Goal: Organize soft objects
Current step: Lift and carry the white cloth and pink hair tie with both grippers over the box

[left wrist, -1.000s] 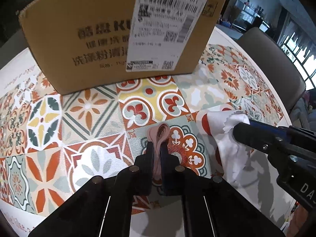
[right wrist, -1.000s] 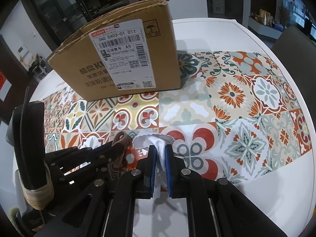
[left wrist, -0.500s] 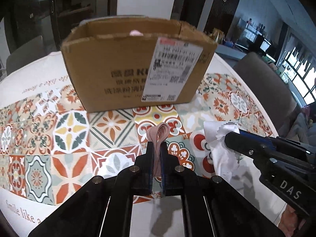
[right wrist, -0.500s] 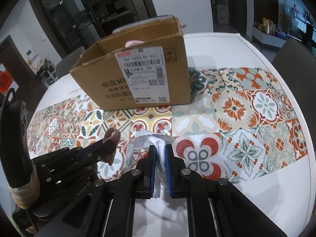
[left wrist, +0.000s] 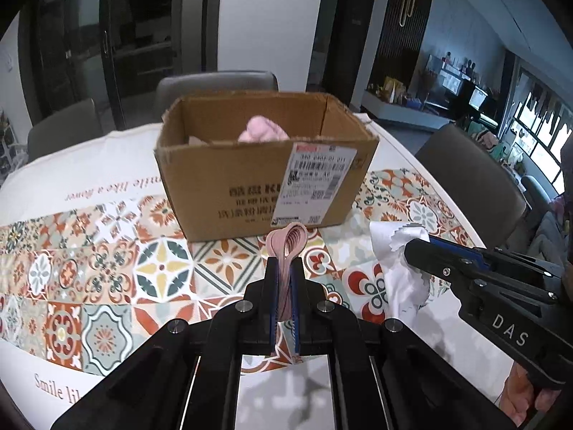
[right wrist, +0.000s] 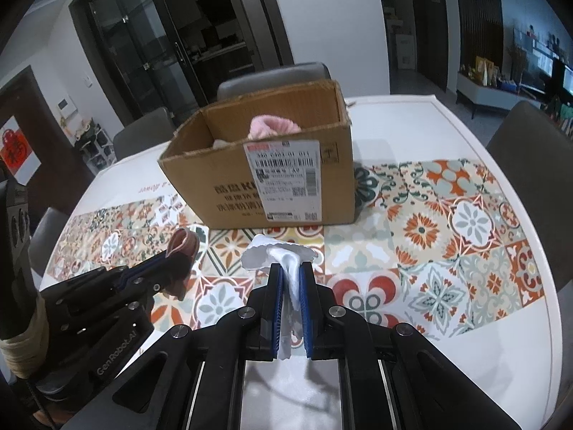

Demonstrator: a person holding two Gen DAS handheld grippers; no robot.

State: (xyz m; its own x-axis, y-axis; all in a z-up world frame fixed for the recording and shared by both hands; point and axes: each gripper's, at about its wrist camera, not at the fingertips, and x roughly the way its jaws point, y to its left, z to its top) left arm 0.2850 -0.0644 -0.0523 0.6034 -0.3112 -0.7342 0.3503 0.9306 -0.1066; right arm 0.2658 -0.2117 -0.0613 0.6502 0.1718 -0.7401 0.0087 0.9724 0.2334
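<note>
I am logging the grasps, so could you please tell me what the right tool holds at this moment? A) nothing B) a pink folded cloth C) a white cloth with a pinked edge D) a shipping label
C: the right tool is shut on the white cloth, whose zigzag edge sticks out ahead of the blue pads, while the pink folded cloth sits in the left tool.

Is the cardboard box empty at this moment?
No, the right wrist view shows a pink fluffy item lying inside the open cardboard box.
</note>
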